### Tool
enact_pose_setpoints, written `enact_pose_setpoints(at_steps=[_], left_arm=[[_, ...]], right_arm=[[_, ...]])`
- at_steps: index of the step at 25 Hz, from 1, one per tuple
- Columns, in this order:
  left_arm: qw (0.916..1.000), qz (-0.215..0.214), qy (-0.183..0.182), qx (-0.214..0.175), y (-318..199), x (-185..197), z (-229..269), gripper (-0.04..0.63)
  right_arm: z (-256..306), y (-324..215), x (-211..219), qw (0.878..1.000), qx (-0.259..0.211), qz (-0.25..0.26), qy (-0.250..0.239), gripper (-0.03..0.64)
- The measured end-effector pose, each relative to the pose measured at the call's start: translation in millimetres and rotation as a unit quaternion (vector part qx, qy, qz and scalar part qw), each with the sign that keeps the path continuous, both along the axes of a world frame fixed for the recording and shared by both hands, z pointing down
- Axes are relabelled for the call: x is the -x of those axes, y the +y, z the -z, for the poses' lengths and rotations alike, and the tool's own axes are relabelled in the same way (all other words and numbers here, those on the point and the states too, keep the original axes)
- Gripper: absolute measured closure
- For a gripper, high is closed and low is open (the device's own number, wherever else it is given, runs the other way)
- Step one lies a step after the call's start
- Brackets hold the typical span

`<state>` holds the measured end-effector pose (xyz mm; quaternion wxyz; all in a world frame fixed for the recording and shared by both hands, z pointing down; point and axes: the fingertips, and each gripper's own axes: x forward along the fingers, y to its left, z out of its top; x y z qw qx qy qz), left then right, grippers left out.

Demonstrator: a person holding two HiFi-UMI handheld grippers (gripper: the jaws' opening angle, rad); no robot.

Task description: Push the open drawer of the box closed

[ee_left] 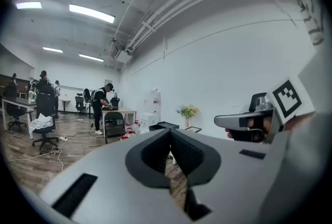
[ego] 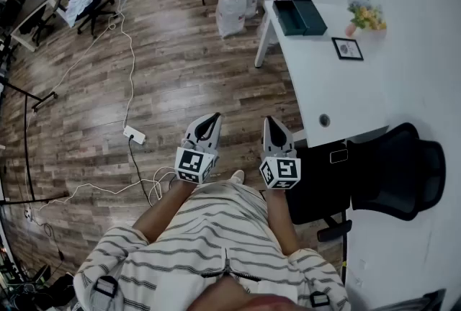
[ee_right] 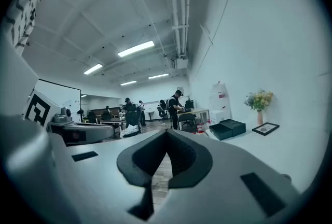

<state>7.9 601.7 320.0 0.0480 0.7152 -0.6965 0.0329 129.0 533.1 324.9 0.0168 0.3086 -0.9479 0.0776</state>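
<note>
Both empty: left gripper (ego: 214, 119) and right gripper (ego: 272, 122), fingers closed, beside the counter (ego: 317, 90).
Box (ego: 301, 16) at its far corner; drawer too small to judge.

Dark box (ego: 310, 16), drawer (ego: 285, 18) slid open, flat at far end of white table (ego: 325, 86)

Ahead of the left gripper (ego: 213, 119) and the right gripper (ego: 272, 122) we log open air over bare wood floor (ego: 180, 79). On our right the white table (ego: 317, 86) runs alongside. Its near stretch lies bare, while the dark box (ego: 300, 16), a picture frame (ego: 347, 48) and a flower vase (ego: 364, 18) cluster at its far end. A black chair (ego: 392, 169) blocks the table's near corner. Water jugs (ego: 232, 11) crowd the floor beside the far leg.
</note>
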Motion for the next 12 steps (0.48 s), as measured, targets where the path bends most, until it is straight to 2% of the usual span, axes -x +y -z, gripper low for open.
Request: enact_pose_setpoints(at_steps=[12], left_arm=[[0.9999,0.008,0.006,-0.007,-24,-38,1,0.594]], right_arm=[[13,-25,-31,1.0,-0.021,0.007,-0.02,0.607]])
